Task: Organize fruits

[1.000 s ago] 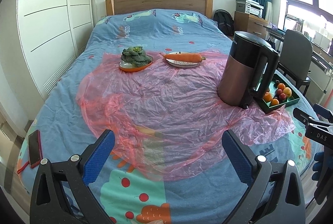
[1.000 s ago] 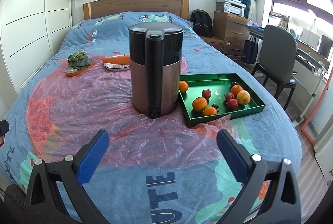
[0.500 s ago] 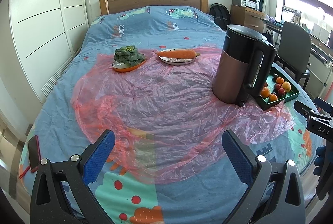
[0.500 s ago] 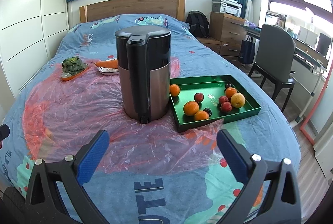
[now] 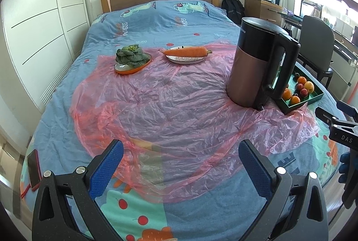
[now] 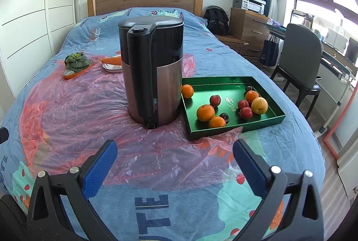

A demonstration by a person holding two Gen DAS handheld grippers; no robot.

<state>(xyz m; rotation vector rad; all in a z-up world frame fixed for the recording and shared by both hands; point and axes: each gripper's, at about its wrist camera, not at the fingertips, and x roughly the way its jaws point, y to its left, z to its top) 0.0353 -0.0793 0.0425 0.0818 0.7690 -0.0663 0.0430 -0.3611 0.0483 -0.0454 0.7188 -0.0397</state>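
A green tray (image 6: pixel 264 120) on the bed holds several fruits: oranges (image 6: pixel 205 113), small red fruits (image 6: pixel 245 112) and a yellow-orange fruit (image 6: pixel 259 105). It also shows in the left wrist view (image 5: pixel 315 96), partly hidden behind the kettle. My right gripper (image 6: pixel 174 160) is open and empty, above the bed's near end, short of the tray. My left gripper (image 5: pixel 181 161) is open and empty, over the pink plastic sheet (image 5: pixel 170 106). The right gripper's body shows at the right edge of the left wrist view (image 5: pixel 340 129).
A black and copper kettle (image 6: pixel 152 75) stands left of the tray. An orange dish of greens (image 5: pixel 132 60) and a plate with a carrot (image 5: pixel 186 54) sit farther back. A phone (image 5: pixel 33 168) lies at the bed's left edge. A chair (image 6: pixel 299 57) stands right of the bed.
Both grippers have drawn back and risen a little, so the kettle, tray and dishes look slightly farther away. Both stay open. Nothing on the bed has moved.
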